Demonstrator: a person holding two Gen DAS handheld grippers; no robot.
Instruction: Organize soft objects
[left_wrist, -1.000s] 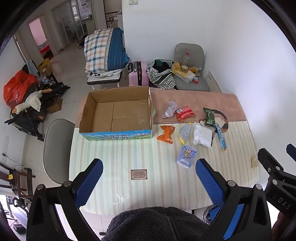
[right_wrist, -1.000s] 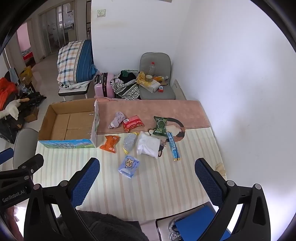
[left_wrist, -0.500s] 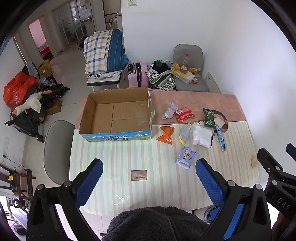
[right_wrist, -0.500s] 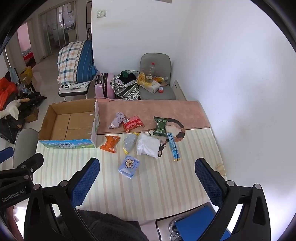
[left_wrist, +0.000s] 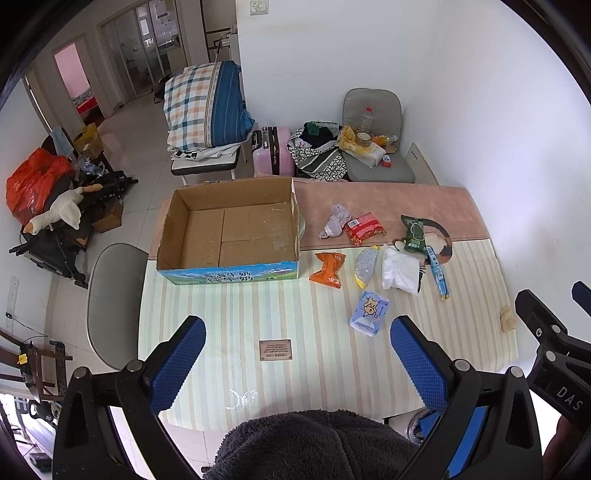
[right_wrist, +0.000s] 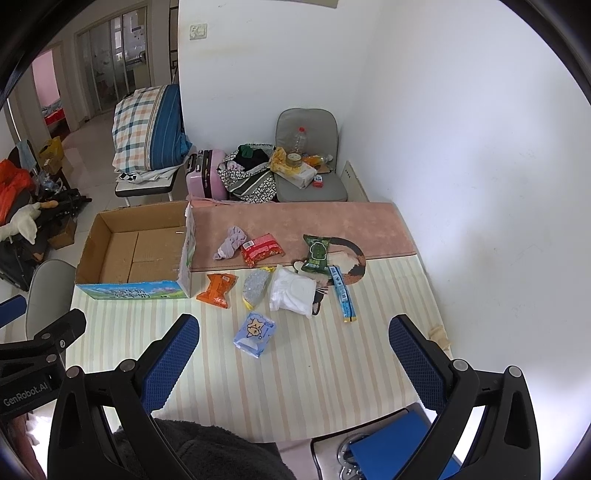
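Eight soft packets lie on the striped surface (left_wrist: 229, 332) ahead of both grippers, none yet in the open brown cardboard box (left_wrist: 229, 236) ahead and to the left. The left gripper (left_wrist: 297, 345) and right gripper (right_wrist: 293, 343) hang wide open, holding nothing. Nearest the right gripper is the pale blue tissue pack (right_wrist: 255, 334); it looks light, squashy and slick-wrapped, so pinching across its narrow middle seems best. The white plastic-bagged cloth (right_wrist: 293, 293) beyond would likely sag.
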